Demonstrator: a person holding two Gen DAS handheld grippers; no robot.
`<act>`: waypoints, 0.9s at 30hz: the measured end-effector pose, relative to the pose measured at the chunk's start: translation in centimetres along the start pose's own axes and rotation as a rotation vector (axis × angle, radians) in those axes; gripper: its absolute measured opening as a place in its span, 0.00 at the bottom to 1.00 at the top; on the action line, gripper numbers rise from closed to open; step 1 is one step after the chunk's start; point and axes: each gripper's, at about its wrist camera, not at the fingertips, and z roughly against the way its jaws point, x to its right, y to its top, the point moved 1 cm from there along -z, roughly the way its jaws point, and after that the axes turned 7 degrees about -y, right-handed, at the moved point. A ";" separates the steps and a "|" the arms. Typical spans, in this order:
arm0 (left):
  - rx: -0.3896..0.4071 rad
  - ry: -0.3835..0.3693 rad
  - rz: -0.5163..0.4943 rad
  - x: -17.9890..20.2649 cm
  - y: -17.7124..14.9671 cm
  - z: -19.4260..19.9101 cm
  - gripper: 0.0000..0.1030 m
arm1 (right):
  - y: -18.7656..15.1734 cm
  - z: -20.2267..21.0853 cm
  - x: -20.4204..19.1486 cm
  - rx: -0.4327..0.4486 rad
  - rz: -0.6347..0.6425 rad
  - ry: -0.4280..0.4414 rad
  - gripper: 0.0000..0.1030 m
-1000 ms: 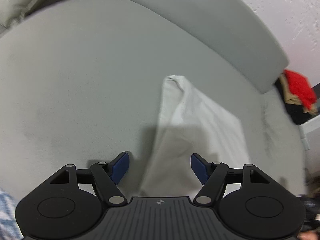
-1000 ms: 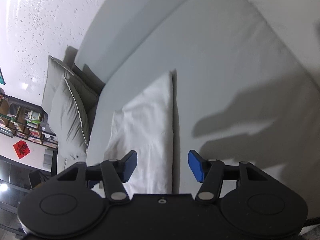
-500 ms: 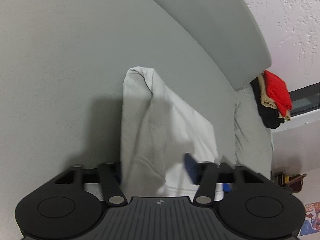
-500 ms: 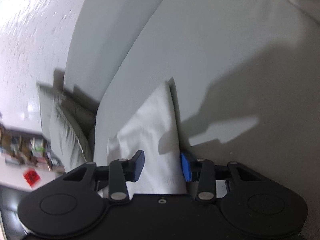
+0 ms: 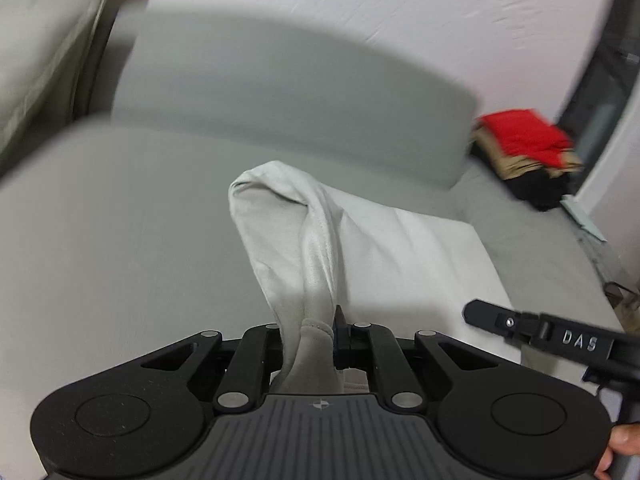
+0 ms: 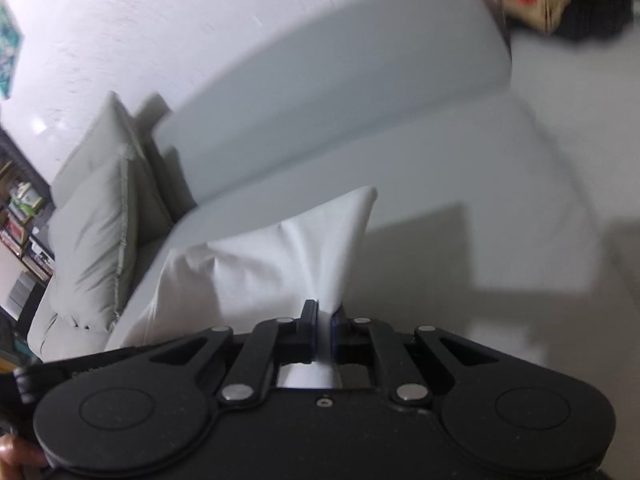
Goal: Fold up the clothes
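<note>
Grey sofa seat (image 5: 120, 248) fills both views, its backrest (image 5: 288, 112) against a white textured wall (image 5: 360, 8). My left gripper (image 5: 316, 332) is pressed together on a bunched edge of the white garment (image 5: 384, 248), which rises off the seat at frame centre. My right gripper (image 6: 323, 328) pinches another edge of it (image 6: 280, 256). Stacked red, tan and black clothes (image 5: 528, 152) sit at the right edge; pale cushions (image 6: 96, 220) lean at the left.

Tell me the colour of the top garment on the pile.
Red garment, clearest in the left wrist view.
</note>
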 end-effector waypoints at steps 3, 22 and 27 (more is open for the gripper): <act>0.094 -0.041 -0.067 4.6 -0.5 2.6 0.08 | 0.0 5.7 0.5 0.132 0.044 0.003 0.06; -0.030 -0.407 -0.314 31.4 -2.4 -8.8 0.09 | -0.9 23.1 22.2 0.429 -0.250 -0.368 0.06; -0.045 -0.440 -0.297 34.5 -0.3 -13.1 0.09 | 2.9 20.7 26.6 0.418 -0.311 -0.413 0.06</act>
